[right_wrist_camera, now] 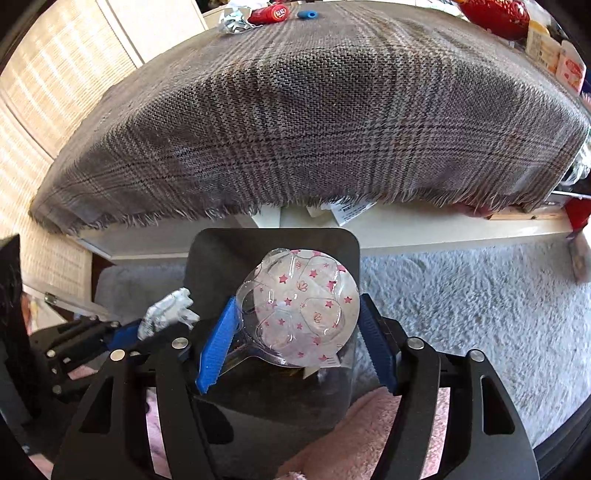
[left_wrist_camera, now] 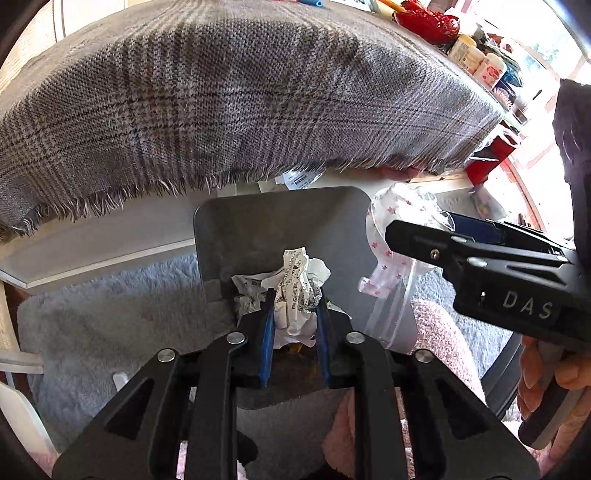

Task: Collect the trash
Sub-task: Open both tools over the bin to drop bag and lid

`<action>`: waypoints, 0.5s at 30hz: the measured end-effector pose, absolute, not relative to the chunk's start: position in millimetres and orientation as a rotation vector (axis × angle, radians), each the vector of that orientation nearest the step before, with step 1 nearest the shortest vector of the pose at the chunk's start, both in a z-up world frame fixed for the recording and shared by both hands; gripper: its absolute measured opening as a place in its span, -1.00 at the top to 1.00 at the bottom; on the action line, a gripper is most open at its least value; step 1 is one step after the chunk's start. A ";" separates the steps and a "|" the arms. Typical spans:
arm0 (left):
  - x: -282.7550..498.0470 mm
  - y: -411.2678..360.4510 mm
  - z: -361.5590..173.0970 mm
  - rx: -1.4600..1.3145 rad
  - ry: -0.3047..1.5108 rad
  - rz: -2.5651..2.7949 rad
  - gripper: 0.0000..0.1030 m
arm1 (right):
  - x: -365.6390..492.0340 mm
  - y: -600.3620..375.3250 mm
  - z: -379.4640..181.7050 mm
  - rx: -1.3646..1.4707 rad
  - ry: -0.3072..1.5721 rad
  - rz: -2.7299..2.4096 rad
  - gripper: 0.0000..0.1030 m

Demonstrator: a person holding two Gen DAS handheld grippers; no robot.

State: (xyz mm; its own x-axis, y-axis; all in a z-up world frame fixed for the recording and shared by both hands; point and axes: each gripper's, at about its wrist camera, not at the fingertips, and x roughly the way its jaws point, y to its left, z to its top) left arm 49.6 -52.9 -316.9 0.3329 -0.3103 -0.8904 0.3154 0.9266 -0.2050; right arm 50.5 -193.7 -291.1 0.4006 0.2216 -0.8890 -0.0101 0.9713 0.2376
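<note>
My left gripper (left_wrist_camera: pixel 294 314) is shut on a crumpled printed paper wad (left_wrist_camera: pixel 295 286) and holds it over the open grey bin (left_wrist_camera: pixel 258 221). My right gripper (right_wrist_camera: pixel 299 332) is shut on a clear plastic blister tray with pink stars (right_wrist_camera: pixel 301 306), held over the same bin (right_wrist_camera: pixel 207 251). In the left wrist view the right gripper (left_wrist_camera: pixel 480 266) enters from the right with the starred plastic (left_wrist_camera: pixel 391 236) at the bin's right rim. In the right wrist view the left gripper (right_wrist_camera: pixel 110 336) sits at the left with the paper wad (right_wrist_camera: pixel 166 310).
A table draped in grey plaid cloth (left_wrist_camera: pixel 240 96) overhangs just beyond the bin. On it lie a red bowl (left_wrist_camera: pixel 424 18), bottles (left_wrist_camera: pixel 476 61), a red wrapper (right_wrist_camera: pixel 267 13), foil (right_wrist_camera: pixel 232 20) and a blue cap (right_wrist_camera: pixel 306 14). A grey shaggy rug (right_wrist_camera: pixel 480 295) and pink fabric (left_wrist_camera: pixel 443 339) lie below.
</note>
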 end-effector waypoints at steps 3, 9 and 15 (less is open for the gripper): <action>49.8 -50.4 -315.3 -0.001 1.156 -0.401 0.30 | 52.3 -193.9 -289.1 0.225 1.144 0.141 -0.56; 48.2 -45.9 -306.5 0.014 1.135 -0.383 -0.07 | 54.9 -197.9 -284.2 0.241 1.133 0.125 -0.71; 47.1 -44.1 -292.1 0.028 1.095 -0.364 -0.63 | 52.9 -202.5 -274.5 0.219 1.109 0.093 -0.93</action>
State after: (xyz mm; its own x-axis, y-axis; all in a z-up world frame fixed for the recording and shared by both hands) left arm 47.1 -44.1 -292.1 0.4046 -0.2749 -0.8722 0.3023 0.9403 -0.1562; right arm 52.9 -202.5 -274.5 0.4448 0.1831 -0.8767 0.0352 0.9746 0.2214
